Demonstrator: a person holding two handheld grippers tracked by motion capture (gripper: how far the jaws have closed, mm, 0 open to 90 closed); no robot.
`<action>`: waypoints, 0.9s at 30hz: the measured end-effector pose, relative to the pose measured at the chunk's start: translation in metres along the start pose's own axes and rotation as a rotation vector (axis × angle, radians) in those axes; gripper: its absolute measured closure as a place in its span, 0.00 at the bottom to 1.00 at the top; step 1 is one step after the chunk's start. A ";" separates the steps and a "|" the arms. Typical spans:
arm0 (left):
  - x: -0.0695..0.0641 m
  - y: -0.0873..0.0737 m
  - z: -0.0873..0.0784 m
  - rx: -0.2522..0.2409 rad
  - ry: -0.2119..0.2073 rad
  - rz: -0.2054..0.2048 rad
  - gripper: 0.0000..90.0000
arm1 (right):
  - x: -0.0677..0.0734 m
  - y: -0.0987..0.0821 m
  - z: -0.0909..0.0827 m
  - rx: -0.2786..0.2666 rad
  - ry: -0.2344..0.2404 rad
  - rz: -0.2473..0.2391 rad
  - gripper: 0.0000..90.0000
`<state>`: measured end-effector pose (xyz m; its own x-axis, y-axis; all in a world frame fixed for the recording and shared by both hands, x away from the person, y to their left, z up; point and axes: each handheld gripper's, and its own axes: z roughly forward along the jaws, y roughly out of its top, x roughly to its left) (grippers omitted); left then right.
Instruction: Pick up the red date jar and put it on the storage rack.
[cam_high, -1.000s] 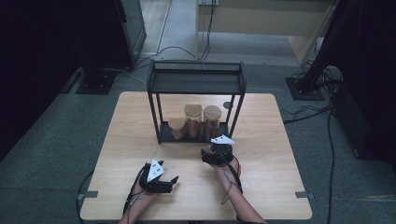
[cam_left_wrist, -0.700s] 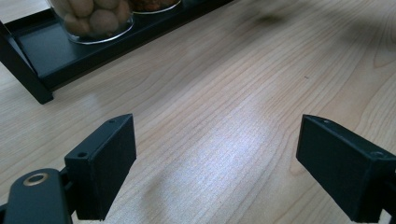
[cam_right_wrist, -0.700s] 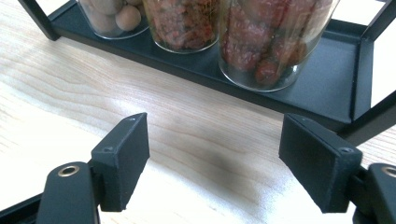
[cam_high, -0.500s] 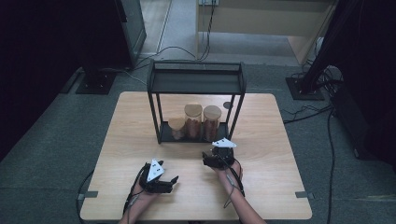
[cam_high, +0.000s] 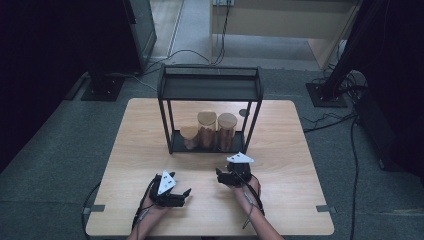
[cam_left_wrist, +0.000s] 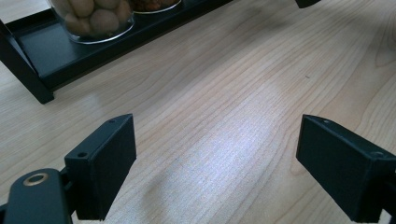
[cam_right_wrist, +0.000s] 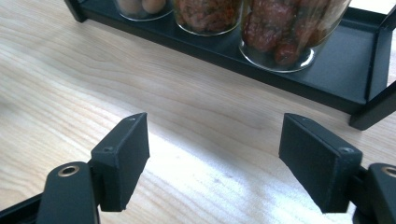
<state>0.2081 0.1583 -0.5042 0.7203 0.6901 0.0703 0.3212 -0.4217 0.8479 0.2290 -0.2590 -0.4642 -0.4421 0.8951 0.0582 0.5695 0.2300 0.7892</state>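
Observation:
A black metal rack (cam_high: 210, 87) stands at the middle of the wooden table (cam_high: 140, 130). Its low shelf holds three lidded glass jars: a short one with pale round nuts (cam_high: 189, 136), a tall middle one (cam_high: 206, 129) and a third on the right (cam_high: 226, 131). My left gripper (cam_high: 182, 195) rests near the front edge, open and empty over bare wood (cam_left_wrist: 215, 140). My right gripper (cam_high: 227, 175) hovers just in front of the rack, open and empty (cam_right_wrist: 215, 144). Past its jaws stands the jar of dark red pieces (cam_right_wrist: 289, 32).
The rack's shelf edge (cam_right_wrist: 280, 70) and its corner post (cam_right_wrist: 373, 109) lie close ahead of the right gripper. A rack foot (cam_left_wrist: 28, 84) and the nut jar (cam_left_wrist: 91, 18) show far off in the left gripper view. Cables trail over the floor behind the table (cam_high: 325, 117).
My right gripper has drifted slightly toward the table's near edge. The left gripper and the jars have stayed put.

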 end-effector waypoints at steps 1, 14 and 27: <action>0.000 0.000 0.000 0.001 0.000 0.001 0.13 | -0.001 -0.001 -0.001 -0.002 0.002 -0.003 0.27; -0.001 0.002 0.000 0.009 0.005 0.003 0.13 | -0.007 -0.015 -0.011 -0.014 0.035 -0.049 0.27; 0.000 0.001 0.000 0.009 0.006 -0.002 0.13 | -0.015 -0.029 -0.023 -0.047 0.089 -0.068 0.26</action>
<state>0.2082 0.1574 -0.5031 0.7164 0.6940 0.0719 0.3277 -0.4256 0.8435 0.2032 -0.2878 -0.4742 -0.5394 0.8402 0.0560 0.5041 0.2690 0.8207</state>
